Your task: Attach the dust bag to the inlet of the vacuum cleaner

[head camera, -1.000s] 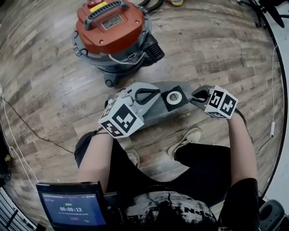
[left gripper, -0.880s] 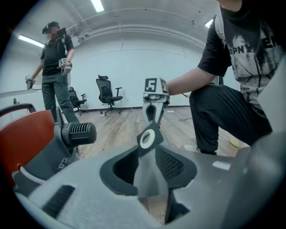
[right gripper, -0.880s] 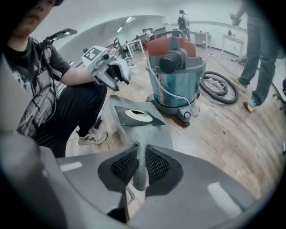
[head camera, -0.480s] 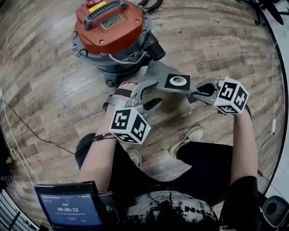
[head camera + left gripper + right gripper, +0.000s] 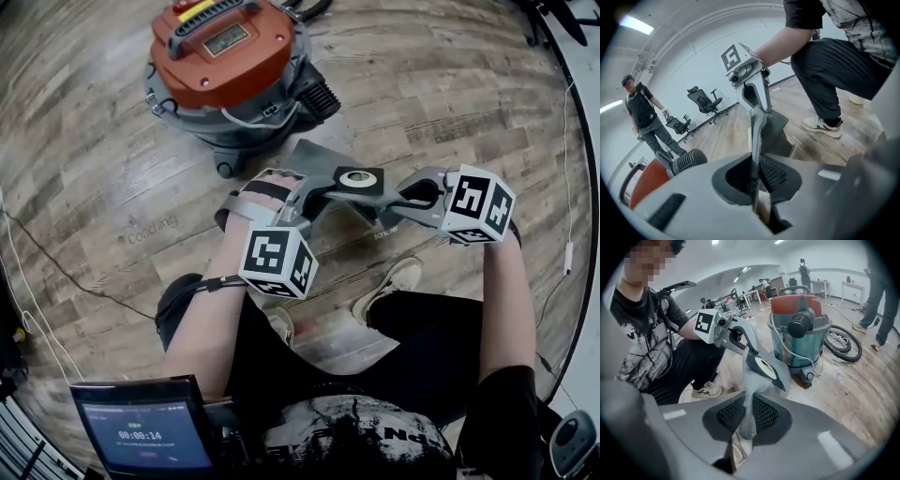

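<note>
The grey dust bag (image 5: 323, 173), with a black collar and a white ring (image 5: 358, 178), hangs above the wooden floor between both grippers. My left gripper (image 5: 298, 202) holds its left edge; its jaws are closing, and the bag's thin edge (image 5: 757, 136) runs between the pads. My right gripper (image 5: 392, 199) is shut on the bag's pale cloth (image 5: 749, 401) at the right. The vacuum cleaner (image 5: 225, 70), with a red lid and a black ribbed port (image 5: 800, 323), stands just beyond the bag.
A coiled hose (image 5: 843, 345) lies on the floor behind the vacuum. My shoes (image 5: 394, 286) are under the bag. A thin cable (image 5: 56, 272) crosses the floor at the left. In the left gripper view a person (image 5: 644, 117) stands beside office chairs (image 5: 705, 101).
The bag rose off the floor and tilted toward the vacuum. My left gripper let go, rolled over and took the bag's left edge again. The right gripper lifted with its end.
</note>
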Motion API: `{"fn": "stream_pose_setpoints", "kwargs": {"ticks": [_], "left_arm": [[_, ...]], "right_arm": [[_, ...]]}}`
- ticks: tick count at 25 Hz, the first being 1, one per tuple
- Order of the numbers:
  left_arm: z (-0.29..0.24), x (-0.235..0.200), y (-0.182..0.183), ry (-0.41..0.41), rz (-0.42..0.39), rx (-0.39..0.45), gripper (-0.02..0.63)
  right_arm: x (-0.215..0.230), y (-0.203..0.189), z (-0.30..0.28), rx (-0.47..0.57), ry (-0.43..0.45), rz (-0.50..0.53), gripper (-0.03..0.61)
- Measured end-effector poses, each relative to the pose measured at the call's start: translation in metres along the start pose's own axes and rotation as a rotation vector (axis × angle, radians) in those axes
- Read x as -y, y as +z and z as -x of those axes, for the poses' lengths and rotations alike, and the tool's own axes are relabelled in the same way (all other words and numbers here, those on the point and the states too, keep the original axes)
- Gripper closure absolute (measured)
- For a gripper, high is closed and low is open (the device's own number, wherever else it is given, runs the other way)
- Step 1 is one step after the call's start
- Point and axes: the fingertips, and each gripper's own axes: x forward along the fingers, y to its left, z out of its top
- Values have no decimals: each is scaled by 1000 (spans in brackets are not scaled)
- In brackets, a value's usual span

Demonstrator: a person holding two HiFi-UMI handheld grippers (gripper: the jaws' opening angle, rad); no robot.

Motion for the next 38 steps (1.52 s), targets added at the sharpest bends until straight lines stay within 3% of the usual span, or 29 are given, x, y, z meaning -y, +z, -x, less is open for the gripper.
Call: {"fn": "stream_pose_setpoints", "kwargs": {"ticks": [5,10,13,15,17,19,21,25,28,38], "left_arm": [[3,-4,-6,1,68,-24,588],[5,-7,-21,-8,162,-88,589],[6,-10,-25,-7,204,-109,589],[7,-13,-23,-3,223,-108,589],[9,-11,-21,-7,230,-106,589],[9,-10,-19,-11,234,-109,589],[11,-12,-18,-10,237,-109,589],[15,-19,-16,-3,256,-97,589],[22,-33,-21,3,294,-84,588],[39,-78,5,125,365,-24,588]], "right_arm": [[11,7,2,22,-92,27,508],[22,34,15,54,-277,118,315],[12,54,12,43,-326,207,305],[9,60,-2,-18,-383,294,304],[15,59,-15,-110,-473,397,319],[24,57,-17,-184,-562,480,464],[30,58,-14,-210,-611,503,526],[40,58,-12,-260,-620,496,509],[48,72,-10,-288,-603,527,543],[65,114,40,-389,-650,652,546]]}}
